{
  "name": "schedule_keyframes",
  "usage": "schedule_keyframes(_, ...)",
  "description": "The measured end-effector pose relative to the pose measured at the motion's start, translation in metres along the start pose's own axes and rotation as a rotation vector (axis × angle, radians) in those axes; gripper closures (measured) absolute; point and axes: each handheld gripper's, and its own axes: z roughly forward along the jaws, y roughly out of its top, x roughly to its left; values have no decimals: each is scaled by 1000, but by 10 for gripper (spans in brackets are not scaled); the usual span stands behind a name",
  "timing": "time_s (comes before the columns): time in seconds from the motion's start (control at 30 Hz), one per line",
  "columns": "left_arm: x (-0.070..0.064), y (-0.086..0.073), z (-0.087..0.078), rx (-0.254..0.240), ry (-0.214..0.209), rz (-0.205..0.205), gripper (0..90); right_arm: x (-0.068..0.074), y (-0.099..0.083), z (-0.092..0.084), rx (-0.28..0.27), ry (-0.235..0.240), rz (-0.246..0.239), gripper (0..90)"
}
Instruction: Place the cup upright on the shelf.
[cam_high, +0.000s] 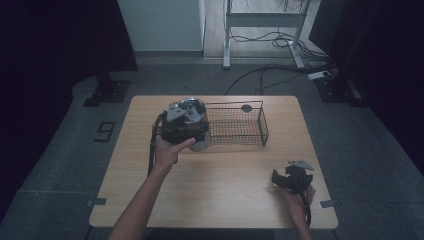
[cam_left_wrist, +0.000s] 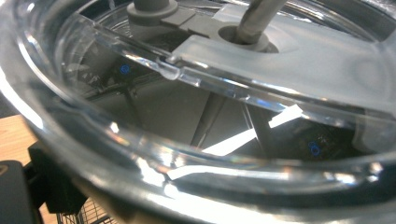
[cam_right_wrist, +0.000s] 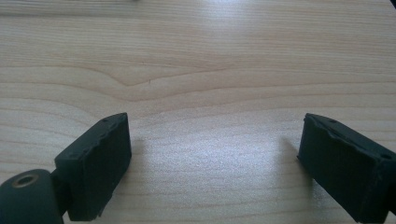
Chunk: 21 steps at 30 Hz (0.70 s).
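Both forearms are bare, with no sleeves in the high view. The left gripper (cam_high: 186, 125) is a black block topped by a grey three-cornered plate, with a black cable looping from it. The right gripper (cam_right_wrist: 215, 163) is black too, with the same grey plate and cable; its jaws are blocky rubber pads, with a brass-ringed hole low on the left one.

Glossy clear plastic cup (cam_left_wrist: 140, 154), matt wood table (cam_right_wrist: 196, 60), black wire basket (cam_high: 237, 125).
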Motion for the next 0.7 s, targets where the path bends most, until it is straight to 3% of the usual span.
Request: schedule_keyframes(0.7, 7, 14, 5, -8, 22, -7, 37, 0, 0, 0, -2, 0, 0, 99)
